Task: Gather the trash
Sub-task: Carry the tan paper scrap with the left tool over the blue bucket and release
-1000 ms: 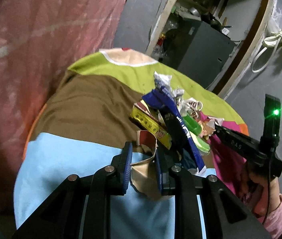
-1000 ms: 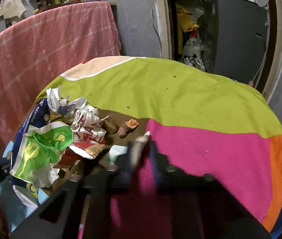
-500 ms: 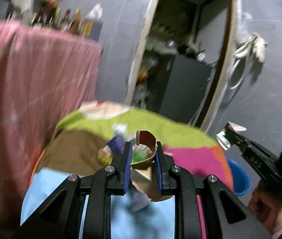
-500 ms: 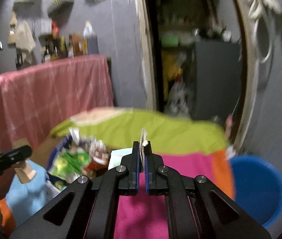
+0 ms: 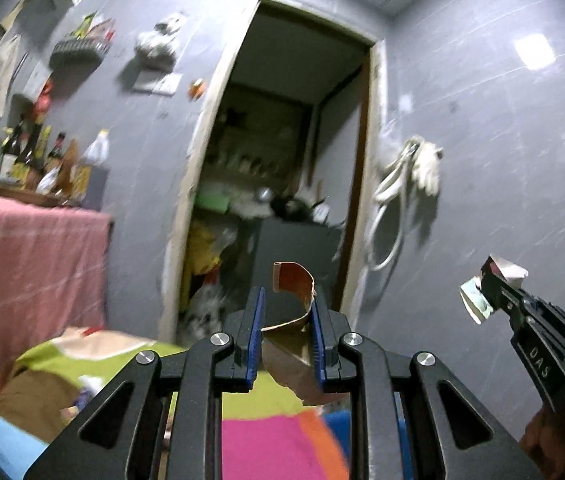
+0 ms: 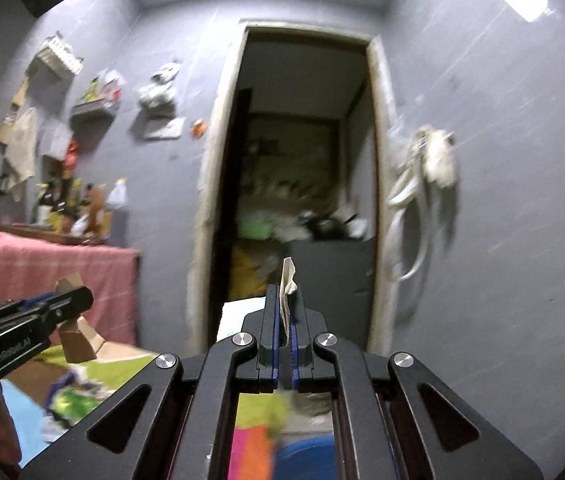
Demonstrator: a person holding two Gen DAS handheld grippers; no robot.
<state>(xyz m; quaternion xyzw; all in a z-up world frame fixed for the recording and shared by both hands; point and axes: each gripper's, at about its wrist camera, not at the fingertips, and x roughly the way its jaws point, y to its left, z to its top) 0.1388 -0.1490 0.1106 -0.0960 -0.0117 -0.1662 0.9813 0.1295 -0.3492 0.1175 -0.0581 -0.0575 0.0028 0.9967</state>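
Observation:
My left gripper is shut on a curled brown cardboard scrap and holds it high, facing the doorway. It also shows in the right wrist view with the cardboard hanging under it. My right gripper is shut on a folded white paper wrapper; in the left wrist view it sits at the right with the wrapper. The trash pile lies low on the colourful tablecloth.
A blue bin sits below the right gripper, beyond the table's orange edge. An open doorway with a dark cabinet is ahead. A pink cloth hangs at the left. White hose and gloves hang on the right wall.
Both grippers have risen from the table with their scraps and tilted up toward the doorway and wall. The trash pile has dropped to the bottom of both views.

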